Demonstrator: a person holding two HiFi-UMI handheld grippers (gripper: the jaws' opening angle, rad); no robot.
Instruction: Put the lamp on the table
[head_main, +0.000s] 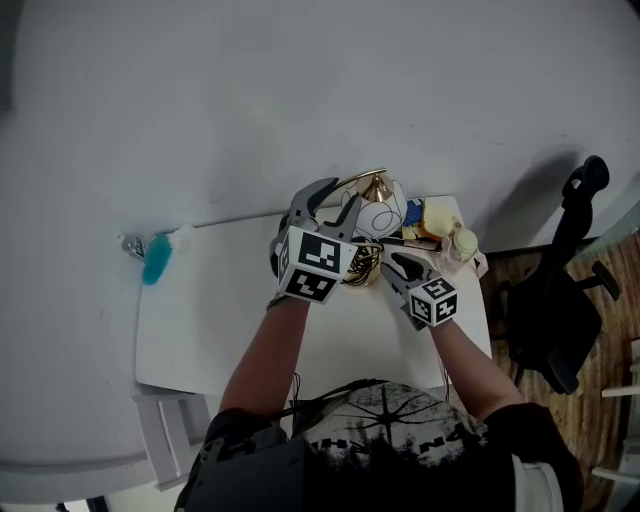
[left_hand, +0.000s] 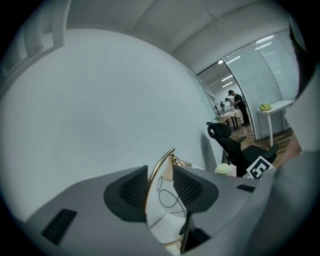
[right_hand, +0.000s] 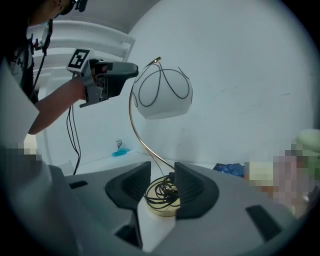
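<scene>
The lamp (head_main: 378, 218) stands at the back of the white table (head_main: 200, 320): a white shade (right_hand: 162, 92) hangs from a curved gold arm (left_hand: 155, 175) over a round base (right_hand: 162, 200) wrapped in coiled black cord. My left gripper (head_main: 335, 205) is open up by the shade. The gold arm runs between its jaws, and the pads stand clear of it. My right gripper (head_main: 395, 265) is open too, low at the lamp's right. In the right gripper view the base shows through the gap between its jaws, just beyond the tips.
A turquoise object (head_main: 157, 262) lies at the table's back left edge. Yellow and blue clutter (head_main: 435, 222) crowds the back right corner beside the lamp. A black office chair (head_main: 565, 290) stands on the floor to the right. A black cable (right_hand: 72, 135) hangs at the left.
</scene>
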